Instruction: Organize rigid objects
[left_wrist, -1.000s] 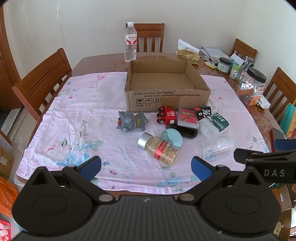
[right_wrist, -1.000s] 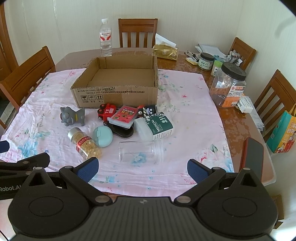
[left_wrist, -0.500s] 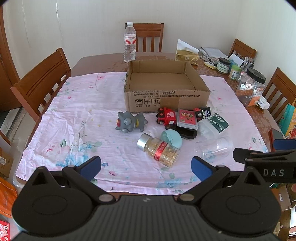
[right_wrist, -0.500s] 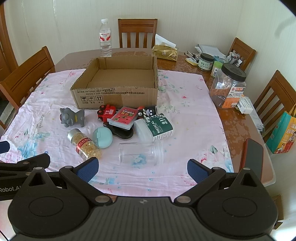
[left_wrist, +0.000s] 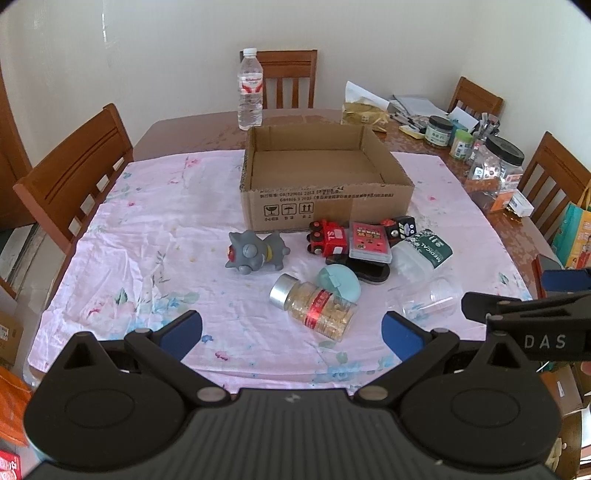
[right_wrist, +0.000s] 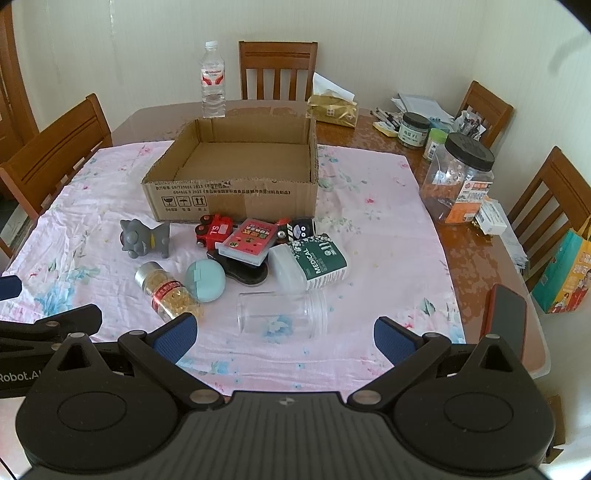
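1. Left hand-held gripper: hovering with jaws spread wide and empty over the near edge of the bench. Right hand-held gripper: likewise spread and holding nothing.
2. Cardboard box: sitting empty at the bench's middle, toward the far edge; the objects are lying clustered just in front of it.
3. Clear jar: lying on its side nearest the right hand-held gripper; likely rolling away if nudged, its see-through wall making a misjudged closure easy.
4. Pill bottle: lying on its side, touching the teal case; risking a roll or a dragged neighbour.
5. Card box: resting atop the black case and against the red toy truck; the pile is probably shifting if one piece is pulled.
6. Grey figure: standing apart, lowest risk.
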